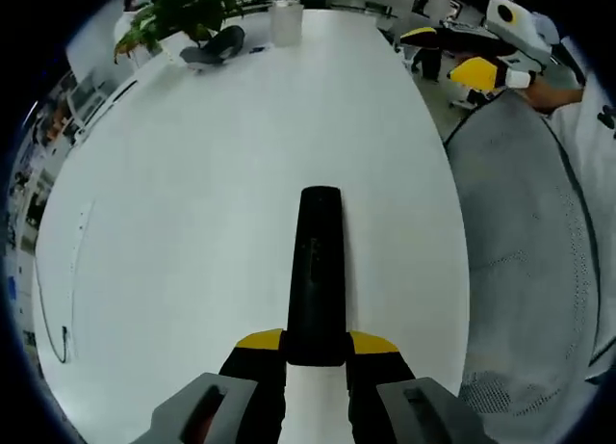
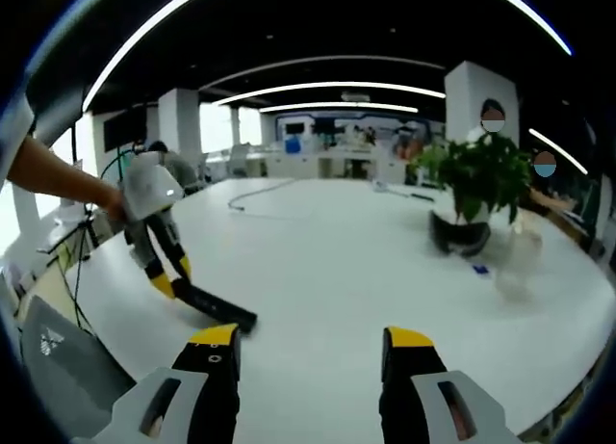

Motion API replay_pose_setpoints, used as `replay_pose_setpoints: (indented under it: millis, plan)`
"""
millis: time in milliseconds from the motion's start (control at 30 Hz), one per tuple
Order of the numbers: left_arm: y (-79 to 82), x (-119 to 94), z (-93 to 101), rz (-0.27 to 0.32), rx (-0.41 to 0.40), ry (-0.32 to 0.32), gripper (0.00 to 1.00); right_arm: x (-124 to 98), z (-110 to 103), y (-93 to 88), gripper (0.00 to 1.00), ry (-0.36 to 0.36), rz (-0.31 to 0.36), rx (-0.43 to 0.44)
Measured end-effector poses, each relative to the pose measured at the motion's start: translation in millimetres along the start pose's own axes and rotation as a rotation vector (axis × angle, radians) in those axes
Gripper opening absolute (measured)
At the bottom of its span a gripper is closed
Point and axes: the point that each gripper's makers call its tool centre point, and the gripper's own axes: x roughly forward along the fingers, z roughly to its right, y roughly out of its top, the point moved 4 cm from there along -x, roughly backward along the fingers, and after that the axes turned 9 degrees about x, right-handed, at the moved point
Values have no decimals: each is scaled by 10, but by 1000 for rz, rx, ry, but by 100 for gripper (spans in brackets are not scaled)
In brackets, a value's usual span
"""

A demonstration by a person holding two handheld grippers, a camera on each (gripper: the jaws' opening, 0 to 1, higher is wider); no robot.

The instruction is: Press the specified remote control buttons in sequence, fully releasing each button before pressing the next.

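In your left gripper view, the white counter (image 1: 221, 194) runs long and bare ahead of you. Its right edge curves past close by, and a grey mesh chair back (image 1: 525, 261) stands just off that edge. At the far end sit a leafy plant (image 1: 178, 11), a dark grey object (image 1: 214, 47) beside it and a white cylinder (image 1: 286, 22); a thin cable (image 1: 53, 309) trails along the left margin. All of these are well apart from your work. The black remote control (image 1: 319, 271) lies lengthwise on the counter straight ahead, and your left gripper (image 1: 318, 346) is pinching its near end between the yellow tips, one on each side. Your right gripper (image 1: 486, 73) shows at the upper right, beyond the counter's edge.

In your right gripper view, the right gripper (image 2: 313, 340) hangs above the counter (image 2: 385, 261) with its jaws spread wide and nothing between them. Open white surface stretches ahead and to the right, as far as the potted plant (image 2: 476, 194) and a small blue item (image 2: 479, 269) near it. A cable (image 2: 255, 192) lies at the far side. The counter's near left edge falls away towards a chair (image 2: 63, 362). The remote control (image 2: 214, 307) lies to your left, near that edge, with the left gripper (image 2: 169, 278) clamped on its far end, and its near end just beyond your left jaw.
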Motion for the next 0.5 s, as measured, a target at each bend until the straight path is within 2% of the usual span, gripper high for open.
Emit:
replay_pose_setpoints:
  millis: [500]
  plan:
    - [112, 120, 502, 37, -26, -3, 22, 11, -70, -2, 54, 34, -5, -35]
